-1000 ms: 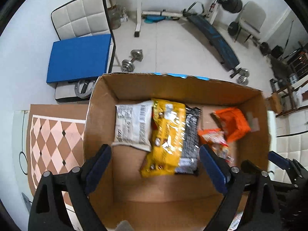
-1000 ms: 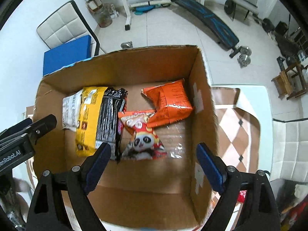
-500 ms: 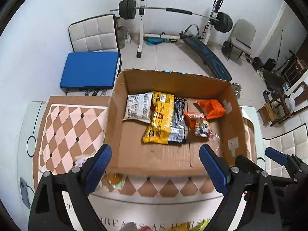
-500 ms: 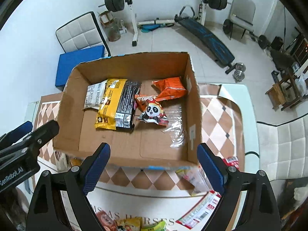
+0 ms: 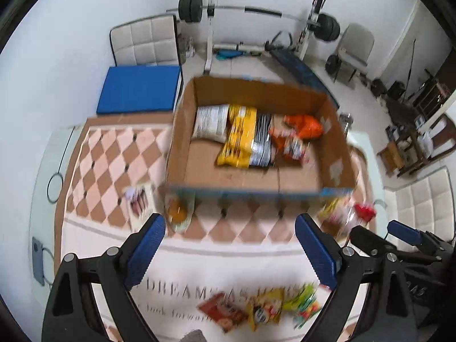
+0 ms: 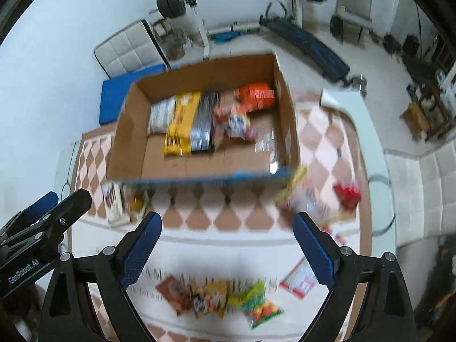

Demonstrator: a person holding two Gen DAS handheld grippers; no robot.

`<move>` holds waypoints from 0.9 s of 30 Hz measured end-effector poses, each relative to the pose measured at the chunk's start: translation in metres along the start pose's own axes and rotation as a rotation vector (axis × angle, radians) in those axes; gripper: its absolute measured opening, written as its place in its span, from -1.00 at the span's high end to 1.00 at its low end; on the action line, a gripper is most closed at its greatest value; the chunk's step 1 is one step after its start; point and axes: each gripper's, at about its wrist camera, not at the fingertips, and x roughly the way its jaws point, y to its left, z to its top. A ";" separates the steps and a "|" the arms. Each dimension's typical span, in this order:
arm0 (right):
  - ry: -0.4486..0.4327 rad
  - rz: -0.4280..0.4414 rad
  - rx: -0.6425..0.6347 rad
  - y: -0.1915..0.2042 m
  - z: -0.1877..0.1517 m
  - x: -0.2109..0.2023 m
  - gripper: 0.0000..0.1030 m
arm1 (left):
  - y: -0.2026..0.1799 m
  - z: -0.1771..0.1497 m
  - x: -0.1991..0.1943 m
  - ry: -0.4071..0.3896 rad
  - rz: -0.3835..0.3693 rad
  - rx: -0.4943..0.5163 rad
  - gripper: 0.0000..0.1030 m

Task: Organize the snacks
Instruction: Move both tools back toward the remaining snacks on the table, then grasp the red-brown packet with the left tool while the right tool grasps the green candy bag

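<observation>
A cardboard box point(image 5: 336, 154) point(image 6: 128, 142) stands on the table and holds a white packet point(image 5: 211, 124), a yellow-and-black packet point(image 5: 242, 139) point(image 6: 185, 122), an orange bag point(image 5: 306, 125) point(image 6: 256, 95) and a panda packet point(image 5: 293, 148). Loose snacks lie on the cloth: a brown, a yellow and a green packet point(image 5: 256, 310) point(image 6: 216, 299) near me, more at the box's front corners point(image 5: 176, 213) point(image 6: 307, 199). My left gripper point(image 5: 229, 252) and right gripper point(image 6: 226, 249) are both open and empty, above the cloth in front of the box.
A checkered cloth with lettering point(image 5: 114, 156) covers the table. A red packet point(image 6: 347, 193) and a red-white flat packet point(image 6: 299, 280) lie at the right. A chair with a blue mat point(image 5: 139, 88) and gym equipment point(image 5: 228, 8) stand behind.
Both grippers have pulled back and up from over the box. The box now looks smaller and farther, and the loose snacks on the cloth have come into view.
</observation>
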 end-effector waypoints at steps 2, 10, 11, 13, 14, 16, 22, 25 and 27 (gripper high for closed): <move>0.060 0.010 0.019 -0.009 -0.022 0.011 -0.86 | 0.002 -0.019 0.010 0.047 0.015 0.010 -0.81; 0.309 -0.076 -0.002 -0.045 -0.104 0.085 -0.86 | 0.029 -0.113 0.094 0.391 0.025 -0.097 -0.81; 0.332 -0.089 -0.010 -0.048 -0.113 0.095 -0.86 | 0.036 -0.125 0.111 0.455 0.000 -0.153 -0.81; 0.366 -0.096 -0.027 -0.054 -0.127 0.112 -0.86 | 0.045 -0.141 0.131 0.533 -0.040 -0.245 -0.81; 0.383 -0.101 -0.031 -0.056 -0.133 0.119 -0.86 | 0.052 -0.152 0.144 0.580 -0.072 -0.319 -0.81; 0.405 -0.105 -0.035 -0.058 -0.143 0.130 -0.86 | 0.059 -0.165 0.162 0.637 -0.104 -0.423 -0.81; 0.418 -0.133 -0.046 -0.063 -0.161 0.145 -0.85 | 0.052 -0.174 0.188 0.640 -0.042 -0.470 -0.67; 0.406 -0.118 -0.063 -0.064 -0.164 0.148 -0.85 | 0.031 -0.172 0.189 0.611 0.035 -0.348 -0.46; 0.398 -0.114 -0.098 -0.061 -0.165 0.149 -0.85 | 0.015 -0.169 0.186 0.587 0.053 -0.236 -0.30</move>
